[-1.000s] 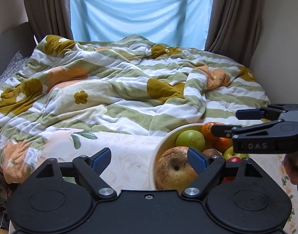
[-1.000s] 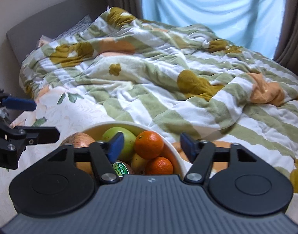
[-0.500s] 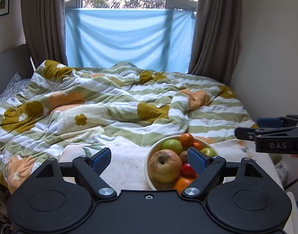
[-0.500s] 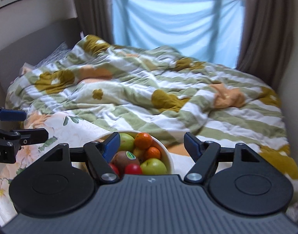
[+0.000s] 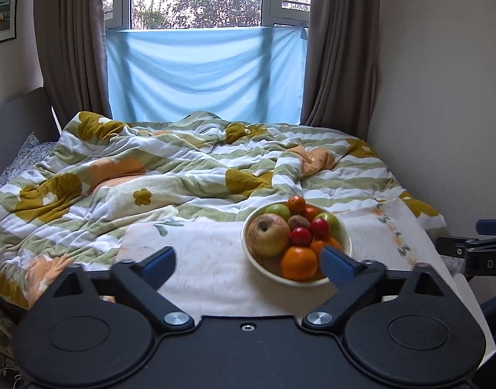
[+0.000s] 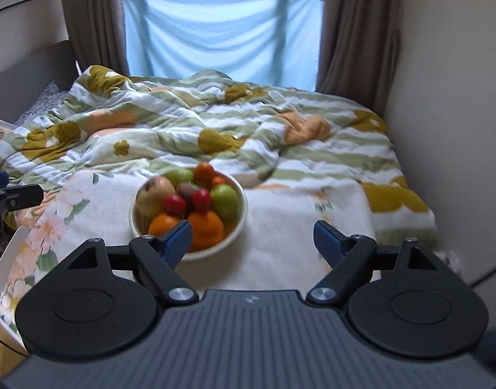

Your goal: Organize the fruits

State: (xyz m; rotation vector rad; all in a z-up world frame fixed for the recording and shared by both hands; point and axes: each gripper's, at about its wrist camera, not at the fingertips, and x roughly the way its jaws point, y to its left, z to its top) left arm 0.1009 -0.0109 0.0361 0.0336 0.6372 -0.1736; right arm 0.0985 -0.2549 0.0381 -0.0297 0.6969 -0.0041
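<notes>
A cream bowl [image 5: 345, 240] [image 6: 239, 214] stands on a table under a floral cloth [image 5: 209, 259] [image 6: 280, 246]. It holds a big yellowish apple [image 5: 269, 233] [image 6: 155, 194], oranges [image 5: 298, 262] [image 6: 205, 227], green apples [image 6: 224, 197], a brown kiwi [image 5: 298, 221] and two small red fruits [image 5: 300, 236] [image 6: 174, 203]. My left gripper [image 5: 248, 262] hangs above the cloth in front of the bowl, its jaws opening wide with nothing between them. My right gripper [image 6: 252, 238] is likewise held back, jaws opening, nothing between them. The other gripper's tips show at the frame edges [image 5: 475, 246] [image 6: 11, 194].
Behind the table lies a bed with a rumpled green-striped flowered quilt [image 5: 183, 175] [image 6: 215, 123]. A wall runs along the right side [image 5: 442, 97]. Curtains and a blue sheet [image 5: 202, 74] cover the window. A white tray edge [image 6: 7, 256] shows at the left.
Both grippers have pulled back and up from the bowl, which now looks smaller and farther off. Both pairs of jaws stand wider apart than before.
</notes>
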